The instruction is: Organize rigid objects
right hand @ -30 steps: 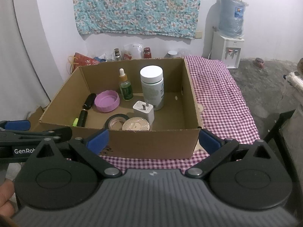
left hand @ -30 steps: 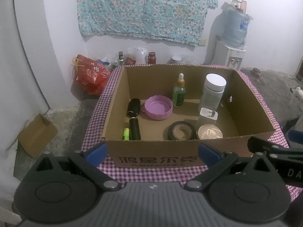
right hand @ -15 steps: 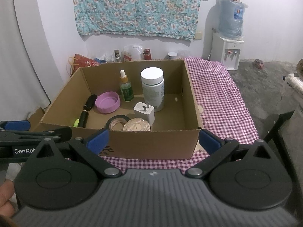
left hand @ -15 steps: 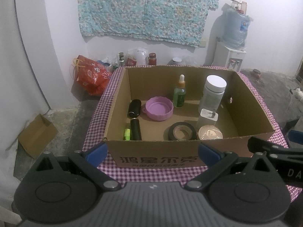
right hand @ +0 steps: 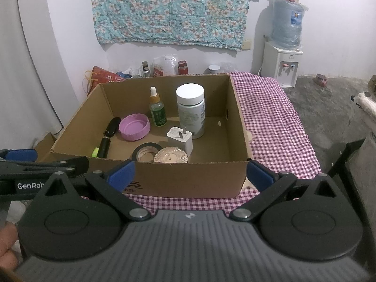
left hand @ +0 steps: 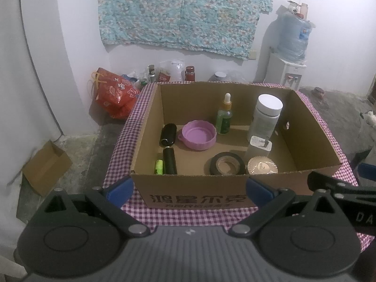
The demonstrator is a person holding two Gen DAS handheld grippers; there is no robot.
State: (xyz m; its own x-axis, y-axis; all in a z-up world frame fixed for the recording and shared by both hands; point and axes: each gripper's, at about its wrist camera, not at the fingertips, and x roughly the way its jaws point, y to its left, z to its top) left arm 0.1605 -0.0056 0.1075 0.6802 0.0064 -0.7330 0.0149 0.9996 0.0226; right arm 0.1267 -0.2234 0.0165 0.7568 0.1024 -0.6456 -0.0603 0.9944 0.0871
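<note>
An open cardboard box stands on a purple checked cloth. Inside it are a purple lid, a green dropper bottle, a white jar, a white charger plug, a black tape roll, a ribbed round disc, two black cylinders and a green marker. My left gripper hovers open before the box's front wall. My right gripper is open too, near the front right corner. Both hold nothing.
A red bag and several jars sit by the far wall. A water dispenser stands at the back right. A small cardboard box lies on the floor to the left. A person's hand shows at the lower left.
Both views have drifted only a touch. The grippers stay open and the objects in the box lie as before.
</note>
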